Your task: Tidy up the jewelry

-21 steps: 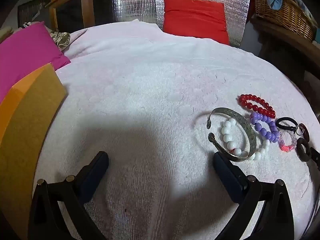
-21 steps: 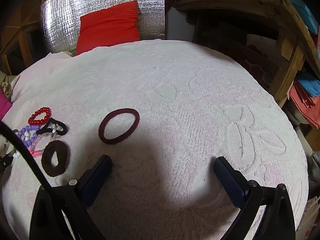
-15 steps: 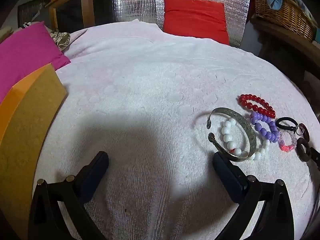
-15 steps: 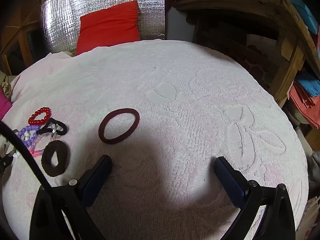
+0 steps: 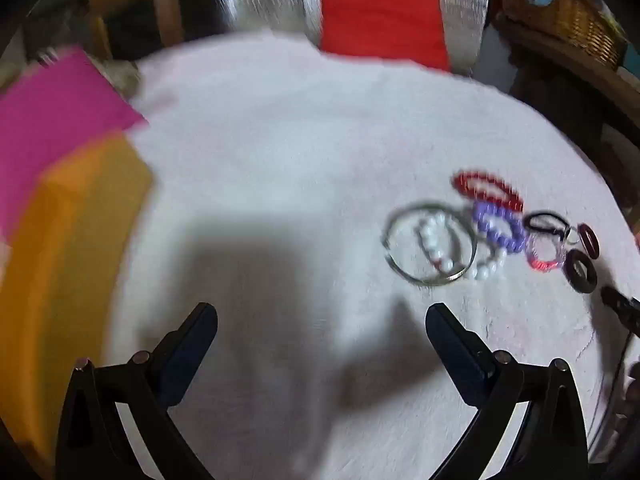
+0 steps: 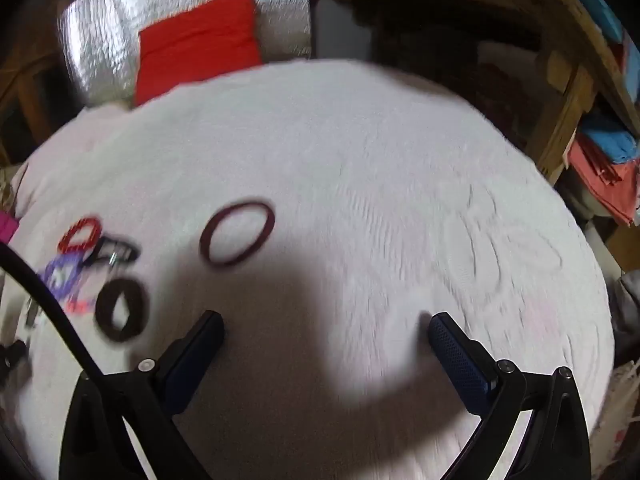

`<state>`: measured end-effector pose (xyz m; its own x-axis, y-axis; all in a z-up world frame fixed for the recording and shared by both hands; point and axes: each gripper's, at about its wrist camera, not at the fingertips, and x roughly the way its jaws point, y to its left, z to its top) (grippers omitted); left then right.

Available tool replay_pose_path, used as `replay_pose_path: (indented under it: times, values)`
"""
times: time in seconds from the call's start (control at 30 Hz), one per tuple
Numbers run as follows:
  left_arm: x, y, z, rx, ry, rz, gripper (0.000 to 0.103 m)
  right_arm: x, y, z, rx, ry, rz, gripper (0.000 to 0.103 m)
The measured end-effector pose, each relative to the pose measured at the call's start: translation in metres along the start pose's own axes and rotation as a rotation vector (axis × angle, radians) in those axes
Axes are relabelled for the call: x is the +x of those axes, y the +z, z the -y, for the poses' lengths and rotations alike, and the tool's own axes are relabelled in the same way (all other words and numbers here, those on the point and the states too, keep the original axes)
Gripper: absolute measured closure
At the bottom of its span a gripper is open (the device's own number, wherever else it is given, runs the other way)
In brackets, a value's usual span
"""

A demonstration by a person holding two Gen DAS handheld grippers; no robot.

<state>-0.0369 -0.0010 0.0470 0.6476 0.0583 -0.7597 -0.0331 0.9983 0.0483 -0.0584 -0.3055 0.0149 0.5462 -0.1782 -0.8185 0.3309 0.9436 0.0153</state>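
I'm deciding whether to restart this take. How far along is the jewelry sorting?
Nothing looks done yet. The red bead bracelet, purple bead bracelet, silver bangle and white bead bracelet lie clustered on the white towel; a maroon hair tie lies apart. Nothing is in hand: the left claw and right claw are open and empty. All the sorting remains.

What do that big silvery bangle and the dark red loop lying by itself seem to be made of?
The bangle looks like metal with a dull silver finish: a thin, stiff band with a bright glint along its edge, though blur hides detail. The dark red loop looks like a fabric-covered elastic hair tie: matte, no shine, sagging into a soft oval on the white towel.
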Motion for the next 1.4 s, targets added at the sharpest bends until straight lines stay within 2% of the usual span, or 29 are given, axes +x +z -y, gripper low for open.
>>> replay_pose_path:
  times: [0.13,0.17,0.3,0.37,0.43,0.6,0.73,0.9,1.4]
  values:
    - [-0.062,0.0,-0.006,0.006,0.077,0.178,0.0,-0.014,-0.007,0.004,-0.028,0.043,-0.127,0.0]
    - [-0.074,-0.003,-0.009,-0.011,0.084,0.211,0.0,-0.022,-0.008,0.006,-0.026,0.057,-0.13,0.0]
    - [-0.107,-0.012,-0.018,-0.046,0.068,0.274,0.0,-0.089,-0.015,0.007,-0.048,0.064,0.056,0.0]
    - [-0.118,-0.013,-0.017,-0.041,0.094,0.31,0.0,-0.12,-0.019,0.003,-0.08,0.088,0.127,0.0]
    - [-0.121,-0.012,-0.016,-0.022,0.124,0.314,0.0,-0.151,-0.019,-0.004,-0.119,0.115,0.215,0.0]
    - [-0.122,-0.006,-0.016,-0.02,0.098,0.322,0.0,-0.186,-0.012,-0.021,-0.15,0.209,0.3,0.0]
    - [-0.117,-0.005,-0.018,-0.021,0.095,0.31,0.0,-0.186,-0.006,-0.032,-0.169,0.257,0.29,0.0]
    - [-0.11,-0.002,-0.018,-0.03,0.1,0.301,0.0,-0.171,-0.006,-0.049,-0.21,0.249,0.29,0.0]
    - [-0.102,0.002,-0.017,-0.022,0.112,0.3,0.0,-0.145,-0.014,-0.048,-0.202,0.269,0.269,0.0]
